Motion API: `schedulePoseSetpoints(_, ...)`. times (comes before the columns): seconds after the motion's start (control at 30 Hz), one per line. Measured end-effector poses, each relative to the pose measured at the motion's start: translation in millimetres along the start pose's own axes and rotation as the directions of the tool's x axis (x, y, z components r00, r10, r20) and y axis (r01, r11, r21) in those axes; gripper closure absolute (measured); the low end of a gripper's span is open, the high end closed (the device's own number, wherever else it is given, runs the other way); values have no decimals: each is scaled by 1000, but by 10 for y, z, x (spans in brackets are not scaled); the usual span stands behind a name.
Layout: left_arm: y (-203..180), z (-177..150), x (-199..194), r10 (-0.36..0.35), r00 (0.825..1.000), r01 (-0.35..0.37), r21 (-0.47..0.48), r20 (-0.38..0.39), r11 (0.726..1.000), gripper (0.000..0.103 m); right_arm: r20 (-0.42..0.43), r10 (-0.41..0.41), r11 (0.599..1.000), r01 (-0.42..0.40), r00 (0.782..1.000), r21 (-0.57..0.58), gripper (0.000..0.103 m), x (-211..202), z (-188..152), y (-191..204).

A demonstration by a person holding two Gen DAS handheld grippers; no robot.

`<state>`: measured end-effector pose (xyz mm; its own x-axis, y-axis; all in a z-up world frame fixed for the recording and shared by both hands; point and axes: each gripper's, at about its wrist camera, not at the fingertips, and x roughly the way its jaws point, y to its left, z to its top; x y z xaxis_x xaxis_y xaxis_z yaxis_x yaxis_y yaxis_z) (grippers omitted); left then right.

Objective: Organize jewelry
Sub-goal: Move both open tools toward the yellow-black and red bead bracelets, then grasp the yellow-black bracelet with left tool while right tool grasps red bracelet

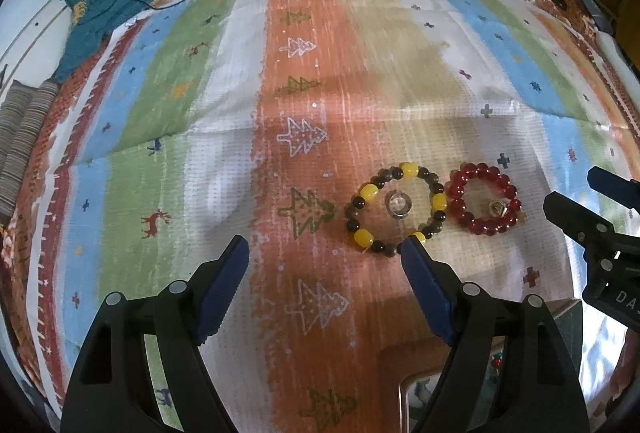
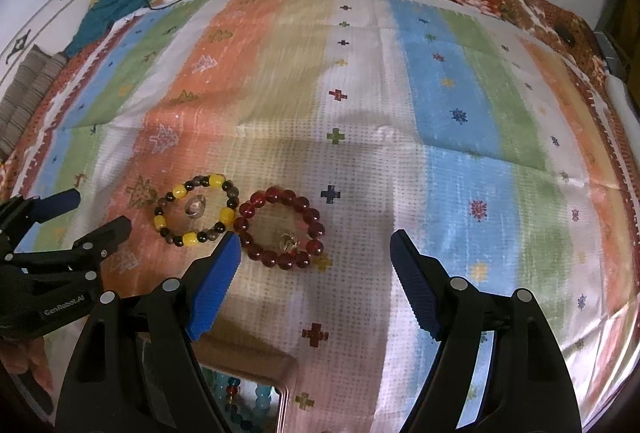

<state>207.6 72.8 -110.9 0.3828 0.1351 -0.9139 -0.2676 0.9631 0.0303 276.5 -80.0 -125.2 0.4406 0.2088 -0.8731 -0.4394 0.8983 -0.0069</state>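
While right hand-held gripper [image 2: 316, 257] gapes | red bracelet [image 2: 280, 229] just ahead-left, untouched

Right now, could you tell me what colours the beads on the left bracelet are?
Yellow and dark brown beads on the left bracelet, clearest in the left wrist view.

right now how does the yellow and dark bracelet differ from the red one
The yellow and dark bracelet mixes yellow with dark beads; the red bracelet is all clear red. The first rings a silvery ring, the red one a small gold piece. Both lie flat on the cloth, side by side.
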Motion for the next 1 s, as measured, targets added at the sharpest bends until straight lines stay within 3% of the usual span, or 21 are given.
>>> schedulePoseSetpoints(0.3, 17, 64, 249, 0, 999, 0, -1, -43, 1000, 25, -69, -22, 1000, 22, 997, 0, 26, 288, 40, -51)
schedulePoseSetpoints(0.83, 56, 109, 554, 5, 996, -6, -13, -94, 1000, 28, -109, -56, 998, 52, 992, -43, 27, 542, 135, 3)
schedulePoseSetpoints(1.0, -5, 109, 650, 10, 997, -9, 22, -74, 1000, 29, -144, -46, 998, 40, 989, -41, 41, 661, 144, 0)
